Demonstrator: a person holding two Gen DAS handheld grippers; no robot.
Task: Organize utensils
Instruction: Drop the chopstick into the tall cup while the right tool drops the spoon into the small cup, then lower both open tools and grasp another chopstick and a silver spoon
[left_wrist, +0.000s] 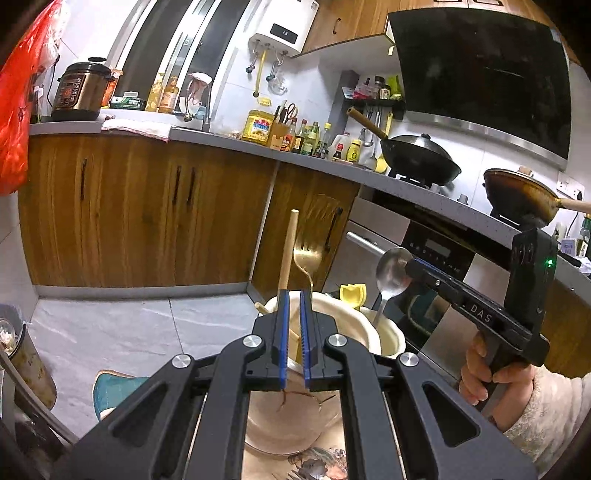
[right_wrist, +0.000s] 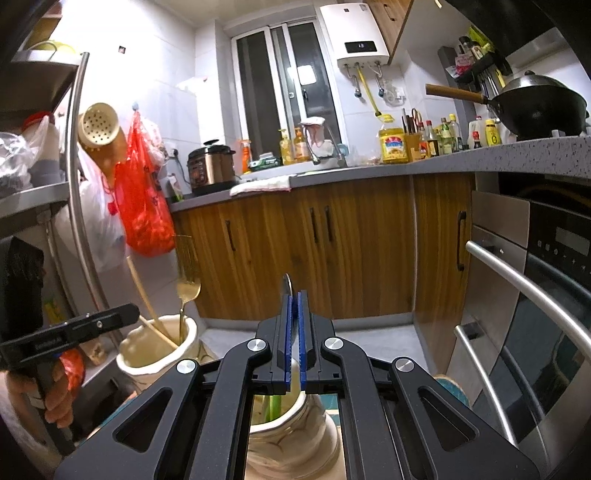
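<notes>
Steel spoon (left_wrist: 392, 273) pinched by its bowl in right gripper (right_wrist: 294, 297), jaws clamped tight, handle dipping into one cream jar (left_wrist: 391, 343), seemingly for standing it upright. Left gripper (left_wrist: 293, 301) all but closed, gripping nothing visible, hovering over the other jar (right_wrist: 147, 365). Gold fork (left_wrist: 306, 254) and wooden chopsticks (left_wrist: 288, 251) crowding that mouth.

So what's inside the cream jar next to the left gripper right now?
In the cream jar stand a gold fork and wooden chopsticks, leaning on its rim. Their lower ends and the jar's bottom are hidden by its wall.
</notes>
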